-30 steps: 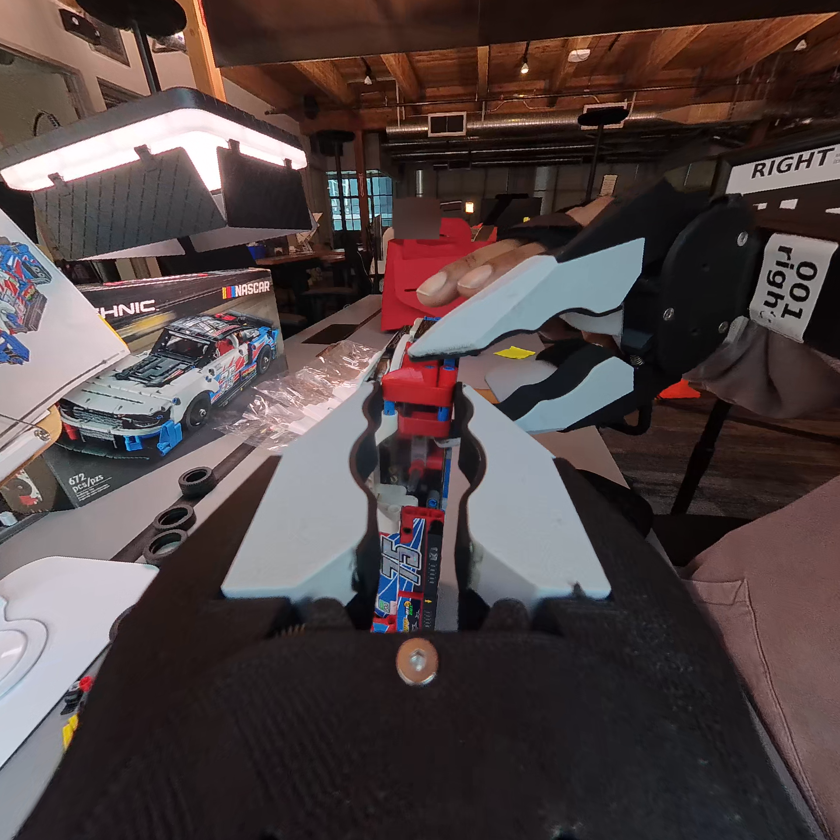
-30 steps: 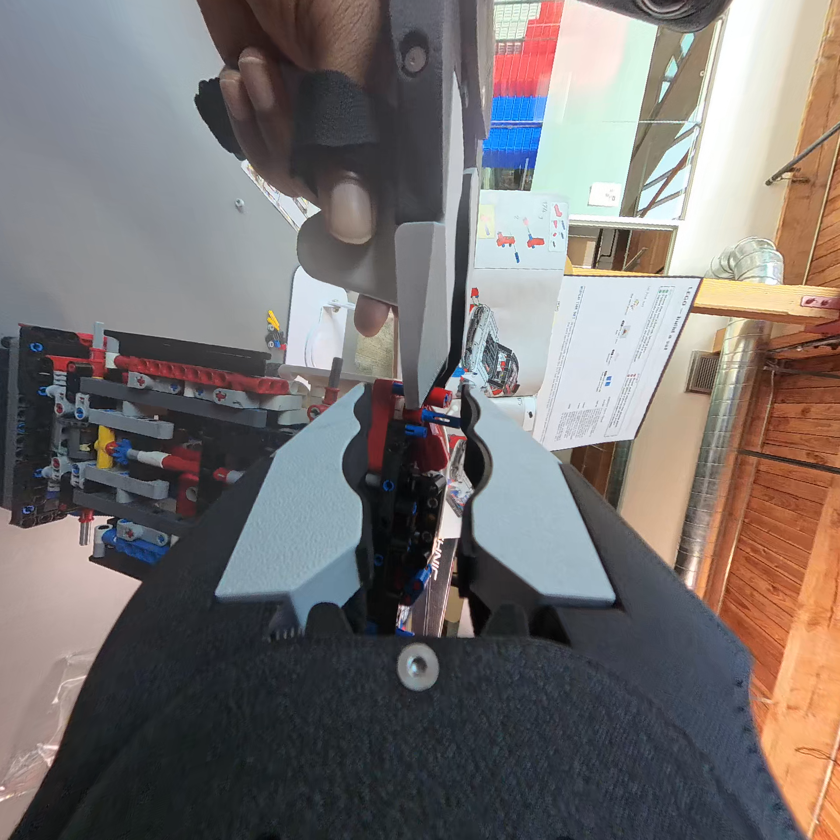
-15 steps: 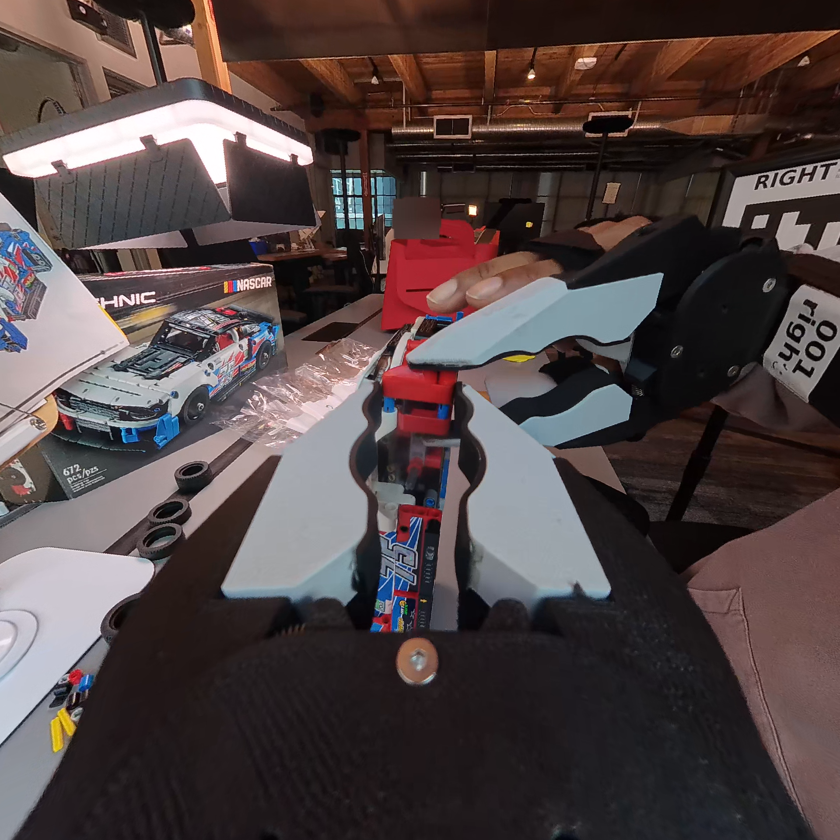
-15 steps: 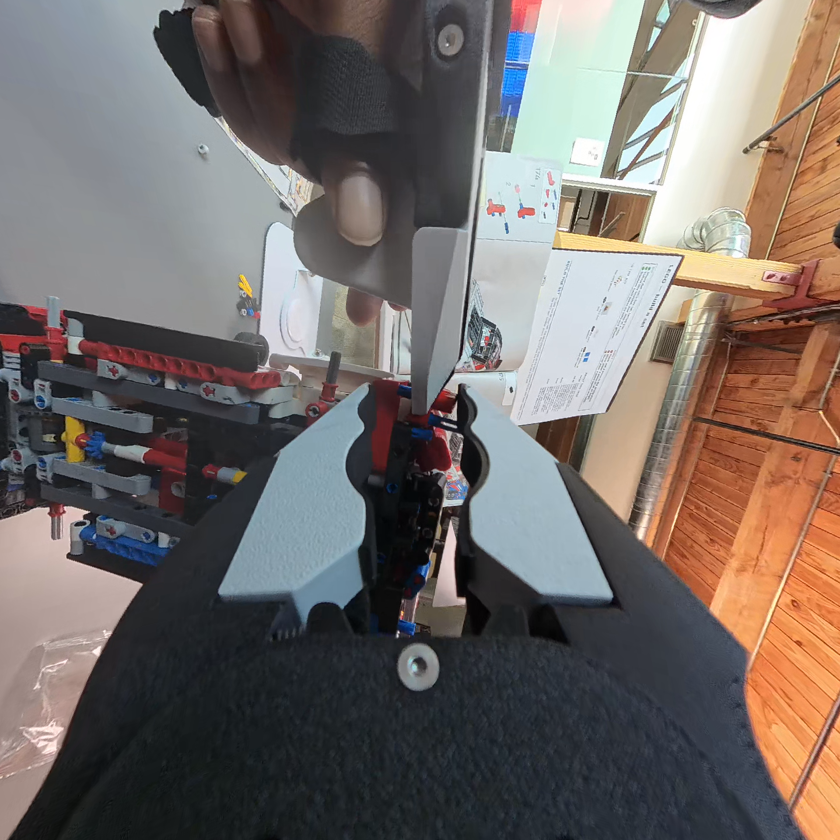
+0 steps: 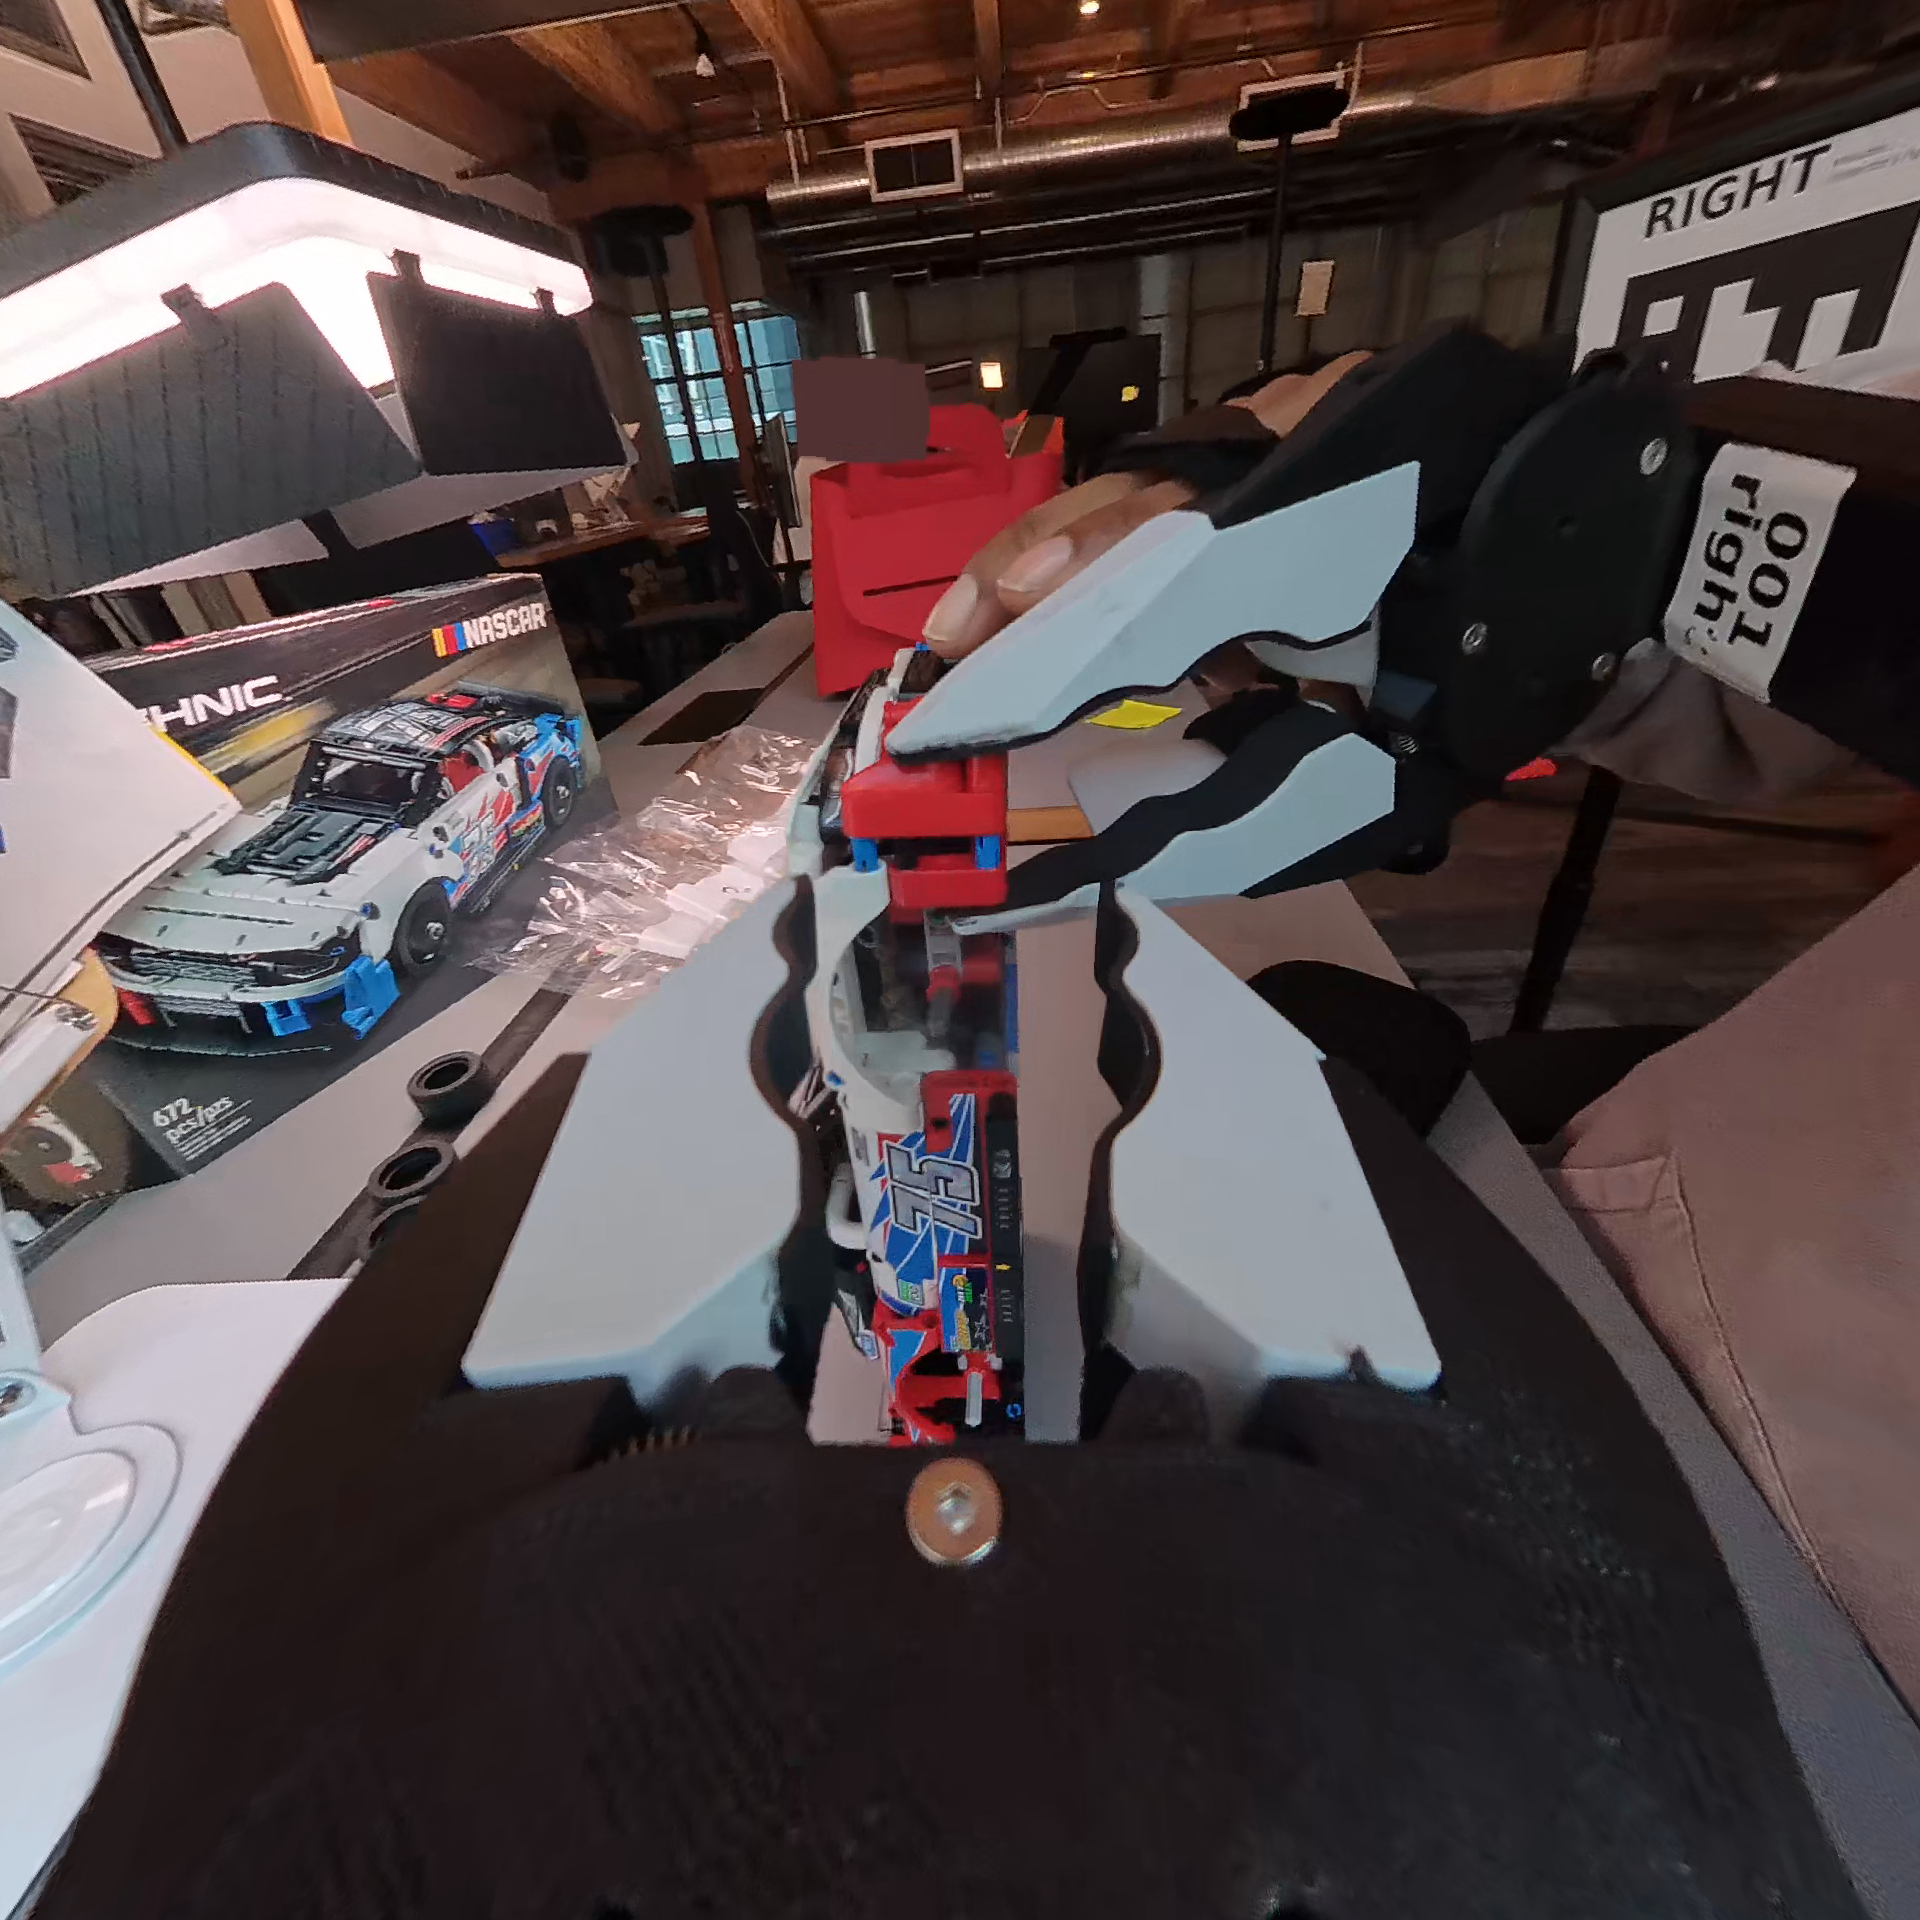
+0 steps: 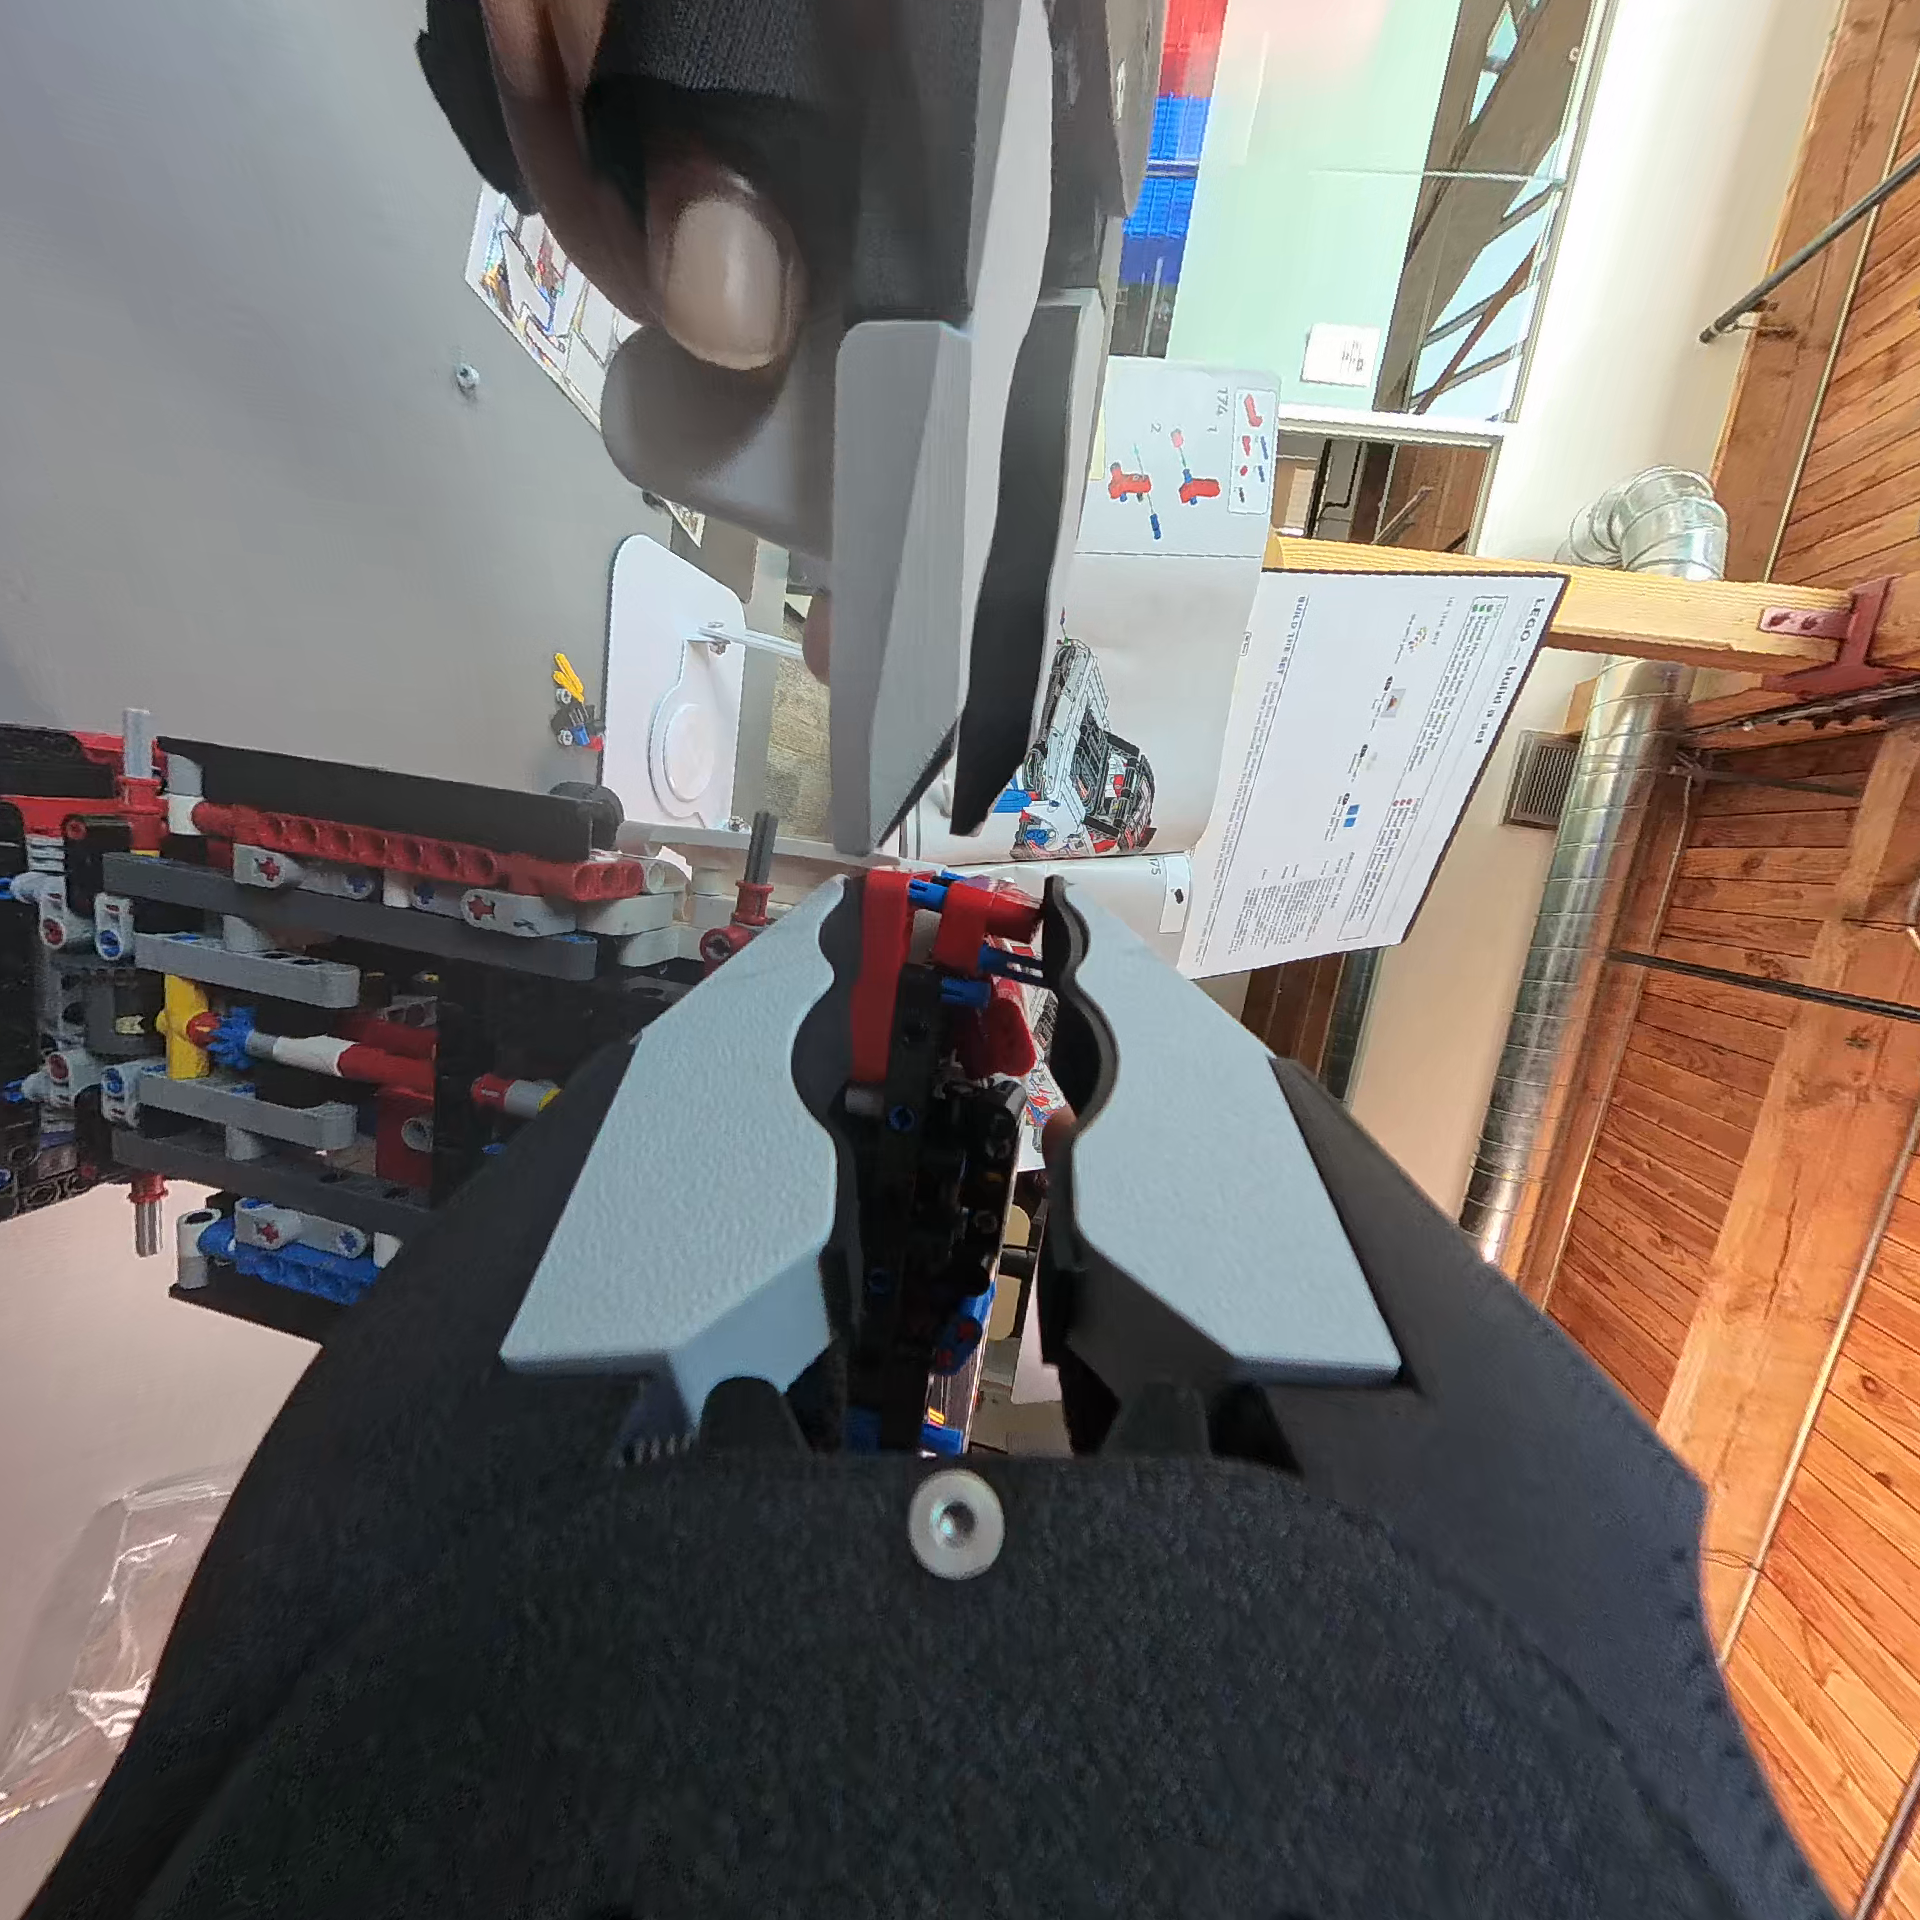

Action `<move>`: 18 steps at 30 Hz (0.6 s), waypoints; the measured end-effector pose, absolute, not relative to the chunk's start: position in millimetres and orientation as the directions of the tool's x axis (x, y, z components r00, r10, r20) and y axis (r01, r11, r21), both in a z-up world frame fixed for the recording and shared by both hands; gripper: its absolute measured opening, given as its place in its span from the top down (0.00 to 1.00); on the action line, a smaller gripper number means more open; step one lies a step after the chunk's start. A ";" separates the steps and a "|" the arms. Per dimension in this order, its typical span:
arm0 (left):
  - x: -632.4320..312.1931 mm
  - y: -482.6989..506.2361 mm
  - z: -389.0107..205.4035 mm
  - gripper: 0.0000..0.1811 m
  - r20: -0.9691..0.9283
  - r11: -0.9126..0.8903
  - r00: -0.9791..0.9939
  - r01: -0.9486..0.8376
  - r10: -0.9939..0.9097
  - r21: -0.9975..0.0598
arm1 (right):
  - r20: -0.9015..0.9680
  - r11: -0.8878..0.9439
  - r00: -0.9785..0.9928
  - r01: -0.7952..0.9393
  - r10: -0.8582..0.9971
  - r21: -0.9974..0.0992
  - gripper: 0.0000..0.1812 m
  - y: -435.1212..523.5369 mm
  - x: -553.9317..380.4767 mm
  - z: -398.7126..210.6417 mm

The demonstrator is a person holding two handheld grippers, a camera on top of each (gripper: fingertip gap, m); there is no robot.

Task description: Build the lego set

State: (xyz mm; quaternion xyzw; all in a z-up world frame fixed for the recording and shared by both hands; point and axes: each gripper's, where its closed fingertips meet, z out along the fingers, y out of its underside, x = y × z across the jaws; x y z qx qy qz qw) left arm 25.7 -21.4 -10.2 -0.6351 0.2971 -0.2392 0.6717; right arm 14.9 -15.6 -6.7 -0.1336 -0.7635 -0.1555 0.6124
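A flat Lego side panel (image 5: 935, 1174), white, blue and red with a red block at its far end, stands on edge between the fingers of my left gripper (image 5: 951, 894). The left jaws are parted, with bare gap on the panel's right side. My right gripper (image 5: 930, 831) comes in from the right and clamps the panel's red end from above and below. In the right wrist view the right gripper (image 6: 940, 894) is shut on the panel (image 6: 925, 1122), and the left gripper (image 6: 912, 831) hangs just above it. The large Lego chassis (image 6: 260, 987) lies to the left.
The set's box (image 5: 312, 831), loose black tyres (image 5: 447, 1081) and clear plastic bags (image 5: 665, 873) lie on the grey table (image 5: 260, 1216). A red bin (image 5: 914, 551) stands behind. A white tray (image 5: 125, 1455), an open instruction booklet (image 6: 1174, 623), a paper sheet (image 6: 1371, 769) and a lamp (image 5: 260, 260) stand nearby. Both grippers' tips are close together, under 4 cm apart. From either gripper's tips it is about 40 cm to the lamp (image 5: 260, 260).
My left gripper's jaws have widened off the panel and it has drawn back a little. The right gripper has kept its grip on the panel.
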 end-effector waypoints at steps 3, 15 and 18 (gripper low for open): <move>22.5 -19.3 -10.6 0.71 -0.089 0.080 0.716 -0.047 -0.693 -0.996 | 0.975 0.917 -0.221 0.389 -0.002 0.090 0.82 -16.3 15.1 -7.1; 30.9 -11.9 -16.6 0.70 -0.027 0.042 0.712 0.002 -0.702 -0.999 | 0.964 0.907 -0.264 0.397 -0.034 0.141 0.82 -12.4 13.4 -7.2; 29.4 -11.2 -16.6 0.71 -0.018 0.038 0.714 0.011 -0.700 -0.999 | 0.968 0.908 -0.250 0.398 -0.027 0.128 0.82 -10.6 13.0 -6.9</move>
